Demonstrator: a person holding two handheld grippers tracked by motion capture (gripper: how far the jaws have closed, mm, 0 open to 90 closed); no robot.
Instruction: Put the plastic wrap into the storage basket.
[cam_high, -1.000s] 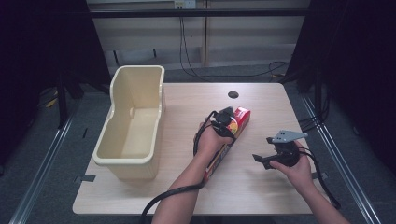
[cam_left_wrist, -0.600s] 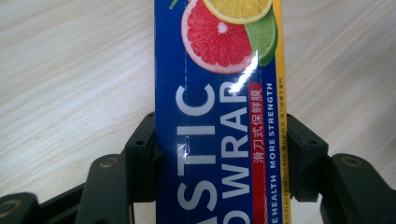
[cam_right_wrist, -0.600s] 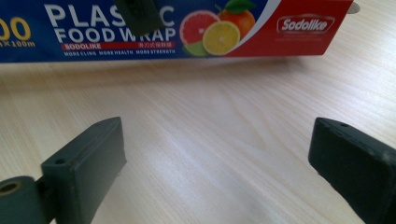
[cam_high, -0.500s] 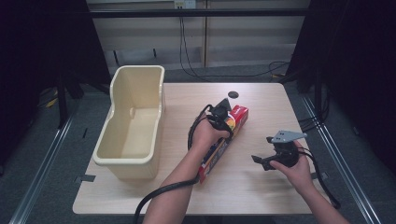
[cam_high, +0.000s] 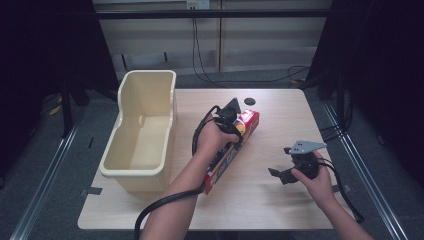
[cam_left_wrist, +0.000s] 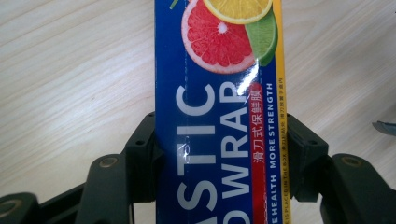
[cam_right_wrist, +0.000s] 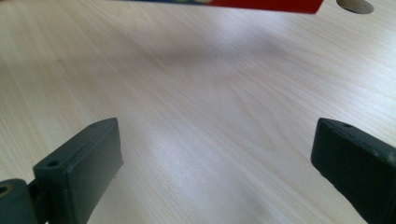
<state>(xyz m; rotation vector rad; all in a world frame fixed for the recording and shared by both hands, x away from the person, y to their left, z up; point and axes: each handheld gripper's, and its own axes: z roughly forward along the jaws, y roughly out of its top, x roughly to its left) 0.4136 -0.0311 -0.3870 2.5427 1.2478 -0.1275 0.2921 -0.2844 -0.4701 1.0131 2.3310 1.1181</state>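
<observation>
High view: left gripper (cam_high: 235, 117) sits over the plastic wrap box (cam_high: 231, 152) mid-surface, just right of the cream bin (cam_high: 142, 132); right gripper (cam_high: 290, 170) idles apart. Left gripper view: fingers (cam_left_wrist: 142, 154) clamped on the box's sides. Right gripper view: fingers (cam_right_wrist: 79, 163) spread, empty. Likely grasp done; next a lift toward the bin, keeping the long box level.

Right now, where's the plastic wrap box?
In the high view the plastic wrap box lies mid-table, just right of the cream tub, with the left gripper clamped across it.
</observation>
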